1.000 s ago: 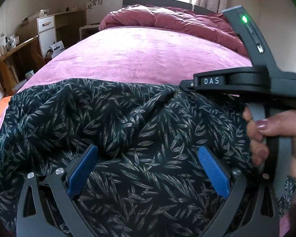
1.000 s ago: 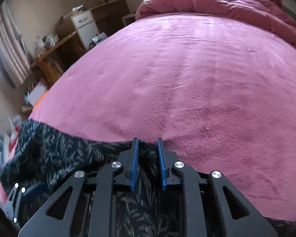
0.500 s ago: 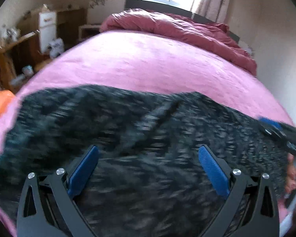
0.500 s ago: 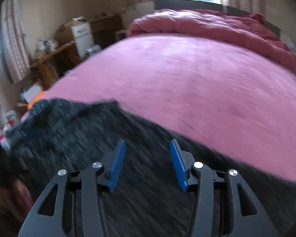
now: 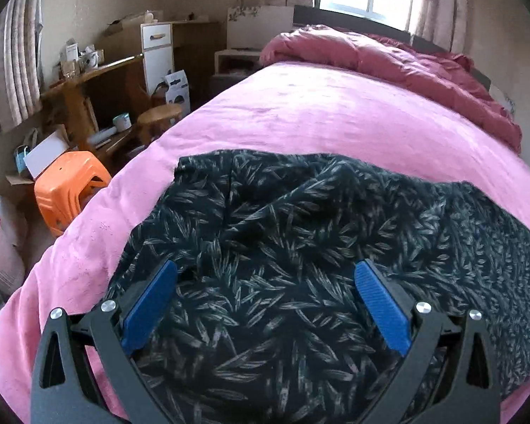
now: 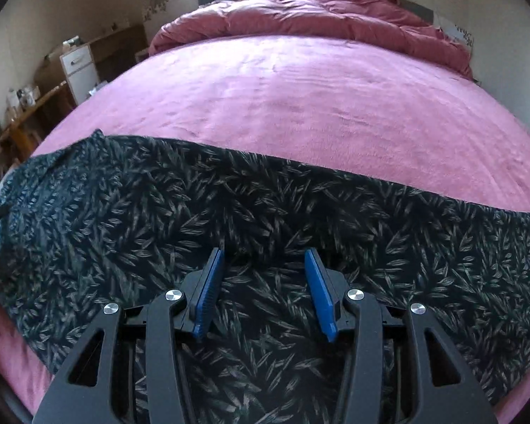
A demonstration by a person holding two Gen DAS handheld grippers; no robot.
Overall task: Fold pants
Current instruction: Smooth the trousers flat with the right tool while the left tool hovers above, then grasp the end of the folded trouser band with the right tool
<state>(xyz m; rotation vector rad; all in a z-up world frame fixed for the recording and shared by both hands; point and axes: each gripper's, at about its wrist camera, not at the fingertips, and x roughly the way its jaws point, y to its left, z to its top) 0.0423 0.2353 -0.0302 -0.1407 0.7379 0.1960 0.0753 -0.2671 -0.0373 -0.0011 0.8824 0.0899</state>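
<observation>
Both tongs spread, pinching nothing: left tongs (image 5: 265, 300), right tongs (image 6: 265, 282) just opened over the pants (image 6: 265, 212). Grab an edge, not mid-fabric.

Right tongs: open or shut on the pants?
Open. The right tongs have just been opening; the blue pads stand apart above the pants, gripping nothing.

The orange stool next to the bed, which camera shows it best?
The left wrist view. The orange stool stands in plain sight on the floor beside the bed, with its seat and legs showing. The right wrist view does not show it: the pants and the bed's edge fill that side of the picture.
</observation>
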